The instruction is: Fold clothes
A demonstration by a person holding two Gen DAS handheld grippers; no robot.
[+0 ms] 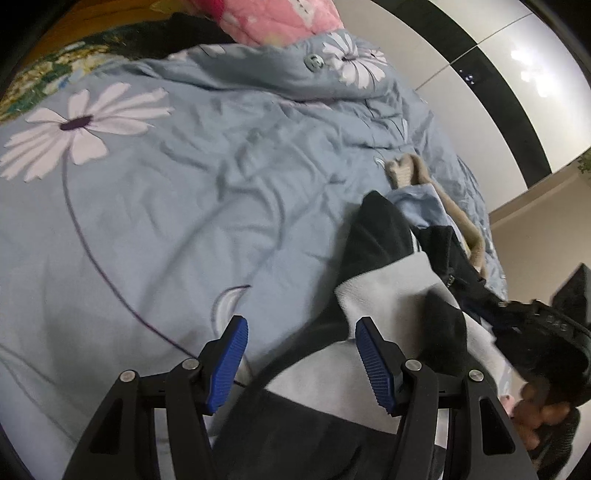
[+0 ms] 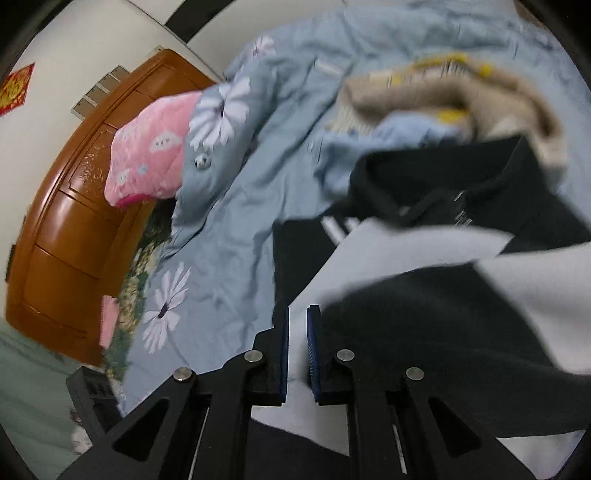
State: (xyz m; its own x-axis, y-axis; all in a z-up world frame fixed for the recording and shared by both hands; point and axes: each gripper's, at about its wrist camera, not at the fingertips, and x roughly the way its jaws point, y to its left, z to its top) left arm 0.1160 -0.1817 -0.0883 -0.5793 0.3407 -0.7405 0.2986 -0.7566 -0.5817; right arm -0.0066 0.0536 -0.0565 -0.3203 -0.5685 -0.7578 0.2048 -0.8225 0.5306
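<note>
A black-and-pale-grey garment [image 1: 384,280] lies on a blue flowered bed cover [image 1: 177,192]; it also shows in the right wrist view [image 2: 424,295]. My left gripper [image 1: 301,354] is open just above the garment's near edge, nothing between its blue pads. My right gripper [image 2: 297,347] is nearly shut, its pads clamped on the pale grey fabric of the garment. A beige garment [image 2: 461,96] and a light blue garment [image 2: 388,144] lie beyond it. The other gripper and a hand [image 1: 535,391] show at the right of the left wrist view.
A pink quilted pillow [image 2: 151,155] lies at the head of the bed by a brown wooden headboard [image 2: 70,229]. The pillow also shows in the left wrist view [image 1: 277,18]. A white wall with a black band [image 1: 480,74] stands beyond the bed.
</note>
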